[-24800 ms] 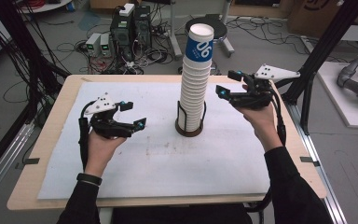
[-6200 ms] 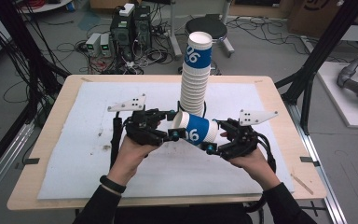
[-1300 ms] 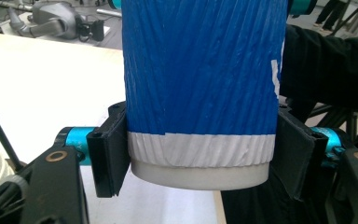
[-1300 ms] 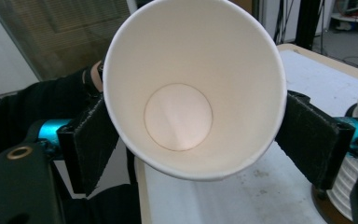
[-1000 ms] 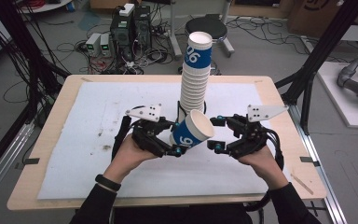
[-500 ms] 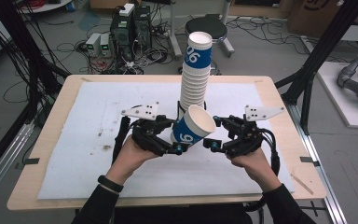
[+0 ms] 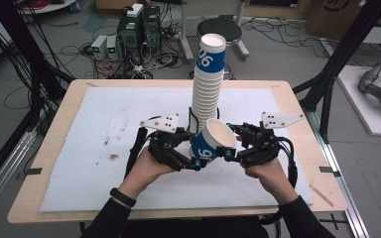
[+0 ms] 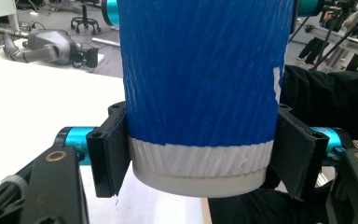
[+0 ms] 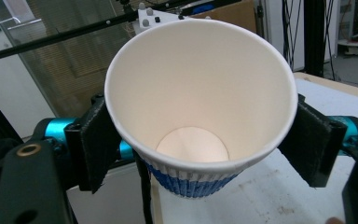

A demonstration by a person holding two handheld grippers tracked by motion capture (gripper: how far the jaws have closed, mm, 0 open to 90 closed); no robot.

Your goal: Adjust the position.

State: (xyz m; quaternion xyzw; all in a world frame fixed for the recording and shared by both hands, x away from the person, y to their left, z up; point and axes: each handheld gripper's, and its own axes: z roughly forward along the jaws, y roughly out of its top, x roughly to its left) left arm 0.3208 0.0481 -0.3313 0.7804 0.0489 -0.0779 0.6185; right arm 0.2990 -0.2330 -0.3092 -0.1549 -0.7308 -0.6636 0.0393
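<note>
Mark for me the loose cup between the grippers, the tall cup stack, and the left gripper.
loose cup (image 7: 207,150): high view, on its blue side wall.
tall cup stack (image 7: 206,94): high view, on the white ribbed middle of the stack.
left gripper (image 8: 200,154): left gripper view, midway between the jaws that clamp the cup's base.

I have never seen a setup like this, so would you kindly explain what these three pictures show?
A person sits at a table holding a hand-held gripper in each hand. The wide picture looks down from above; the other two come from cameras riding on each gripper. On the white mat stands a tall cup stack. The left gripper clamps the base of a blue-and-white paper cup held tilted above the mat. The right gripper has just been closing, its fingers either side of the cup's rim.
</note>
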